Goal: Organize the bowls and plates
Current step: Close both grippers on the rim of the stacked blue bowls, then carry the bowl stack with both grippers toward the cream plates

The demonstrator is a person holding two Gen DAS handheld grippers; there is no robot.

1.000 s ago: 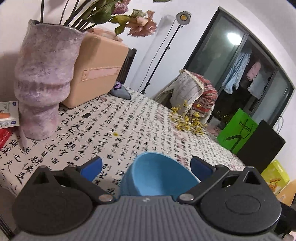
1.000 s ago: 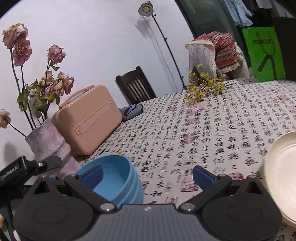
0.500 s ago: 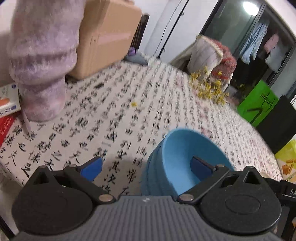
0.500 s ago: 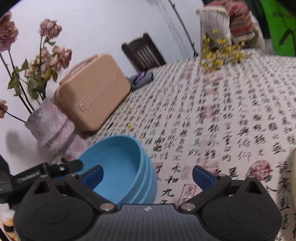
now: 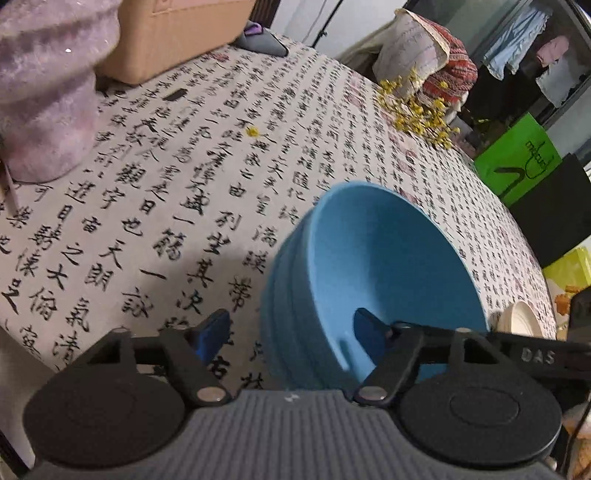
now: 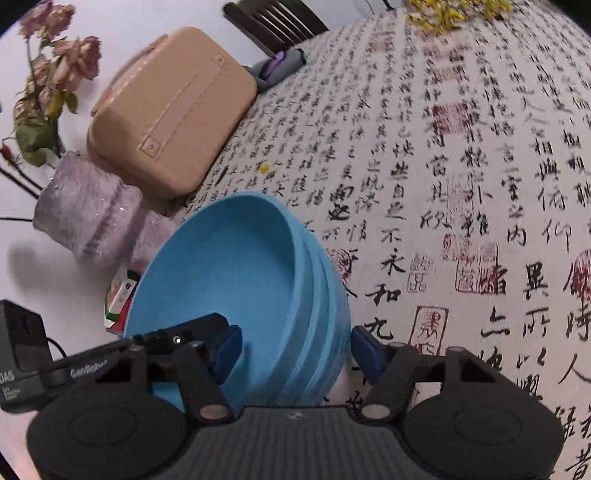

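Note:
A stack of blue bowls (image 5: pixel 376 273) stands on the calligraphy-print tablecloth (image 5: pixel 166 192); it also shows in the right wrist view (image 6: pixel 251 295). My left gripper (image 5: pixel 291 334) is open and straddles the stack's left rim, one finger inside the top bowl, one outside. My right gripper (image 6: pixel 295 349) is open and straddles the opposite rim the same way. A cream plate (image 5: pixel 522 323) lies beyond the bowls at the right.
A purple vase (image 5: pixel 44 92) with dried roses and a tan case (image 6: pixel 173 110) stand at the table's far left. Yellow dried flowers (image 5: pixel 421 114) lie at the far edge. A chair (image 6: pixel 273 18) stands behind the table. A small box (image 6: pixel 120 299) lies by the vase.
Both grippers have come down and in toward the blue bowl stack from opposite sides; each now has one finger inside the top bowl's rim.

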